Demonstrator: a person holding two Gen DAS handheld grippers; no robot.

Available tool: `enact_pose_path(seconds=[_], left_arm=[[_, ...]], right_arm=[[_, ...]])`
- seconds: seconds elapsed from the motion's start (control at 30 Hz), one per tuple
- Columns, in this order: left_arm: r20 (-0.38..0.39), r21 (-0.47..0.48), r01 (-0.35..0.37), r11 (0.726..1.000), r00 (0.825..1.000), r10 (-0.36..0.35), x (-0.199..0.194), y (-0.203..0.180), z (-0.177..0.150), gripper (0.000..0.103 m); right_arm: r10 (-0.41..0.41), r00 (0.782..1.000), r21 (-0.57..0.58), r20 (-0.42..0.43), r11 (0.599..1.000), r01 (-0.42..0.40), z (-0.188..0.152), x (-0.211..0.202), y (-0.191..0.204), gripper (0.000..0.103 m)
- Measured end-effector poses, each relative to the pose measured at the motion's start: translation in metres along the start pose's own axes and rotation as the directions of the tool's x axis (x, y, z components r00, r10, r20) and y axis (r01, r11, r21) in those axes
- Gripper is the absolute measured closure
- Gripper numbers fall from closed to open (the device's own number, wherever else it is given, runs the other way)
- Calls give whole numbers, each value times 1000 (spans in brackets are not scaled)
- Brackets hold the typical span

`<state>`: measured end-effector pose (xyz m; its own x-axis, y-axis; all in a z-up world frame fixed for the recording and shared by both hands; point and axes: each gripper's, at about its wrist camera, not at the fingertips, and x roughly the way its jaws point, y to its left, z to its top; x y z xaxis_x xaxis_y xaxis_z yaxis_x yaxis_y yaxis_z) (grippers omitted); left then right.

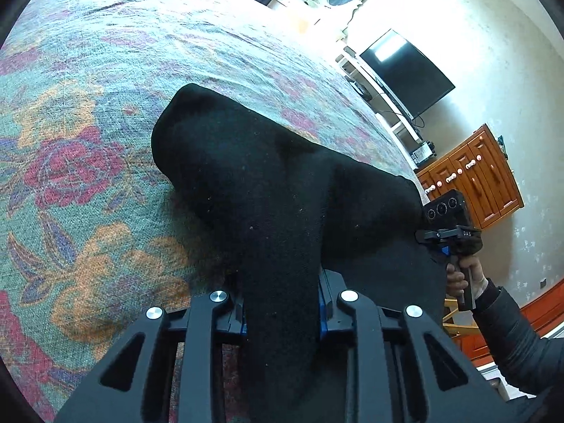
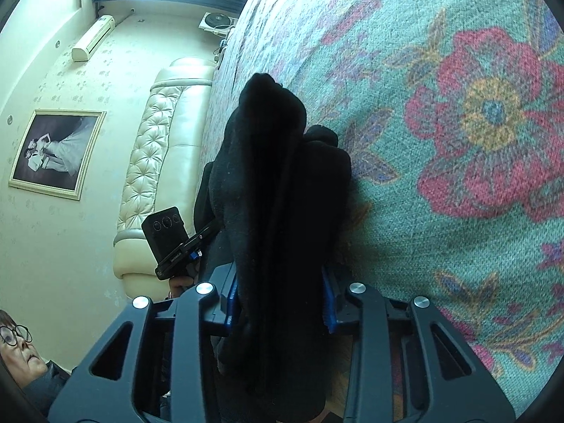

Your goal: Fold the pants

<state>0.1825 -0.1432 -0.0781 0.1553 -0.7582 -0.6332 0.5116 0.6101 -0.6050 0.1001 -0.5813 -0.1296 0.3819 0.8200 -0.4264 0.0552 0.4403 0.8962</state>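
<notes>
The black pants (image 1: 246, 176) lie on a floral bedspread (image 1: 88, 123). My left gripper (image 1: 282, 312) is shut on a bunched fold of the pants, and the cloth runs forward from between its blue pads. The other gripper's body and the hand holding it show at the right (image 1: 449, 222). In the right wrist view, my right gripper (image 2: 278, 303) is shut on a thick bunch of the black pants (image 2: 275, 176), which hang over the bedspread (image 2: 458, 141). The left gripper's body shows at the left (image 2: 172, 243).
A tufted cream headboard (image 2: 155, 162), a framed photo (image 2: 56, 151) and an air conditioner (image 2: 93, 37) are on the wall side. A TV (image 1: 405, 70), a white shelf and a wooden cabinet (image 1: 476, 179) stand beyond the bed. A person's face (image 2: 17, 345) is at the lower left.
</notes>
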Motion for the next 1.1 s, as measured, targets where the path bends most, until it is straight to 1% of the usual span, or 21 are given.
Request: enact_pose_path(seconds=[0.13, 0.33, 0.5, 0.67, 0.9, 1.1], left_arm=[[22, -22, 19, 1000, 1000, -19, -2, 0, 0, 79], [42, -30, 8, 1000, 999, -7, -2, -2, 4, 80], [65, -36, -14, 999, 998, 17, -11, 5, -2, 81], [84, -52, -43, 998, 995, 47, -26, 17, -3, 81], [102, -89, -86, 992, 990, 95, -49, 43, -2, 81], [126, -128, -105, 986, 985, 121, -69, 63, 0, 81]], right_arm=[[6, 1000, -3, 19, 1000, -6, -3, 4, 5, 72], [-4, 1000, -27, 22, 1000, 5, 2, 13, 18, 73], [2, 1000, -42, 17, 999, -1, 8, 25, 25, 73], [12, 1000, -55, 0, 998, -12, 19, 50, 35, 73], [34, 999, -64, -31, 997, -36, 43, 90, 48, 73], [42, 997, -76, -61, 996, -47, 62, 125, 61, 73]])
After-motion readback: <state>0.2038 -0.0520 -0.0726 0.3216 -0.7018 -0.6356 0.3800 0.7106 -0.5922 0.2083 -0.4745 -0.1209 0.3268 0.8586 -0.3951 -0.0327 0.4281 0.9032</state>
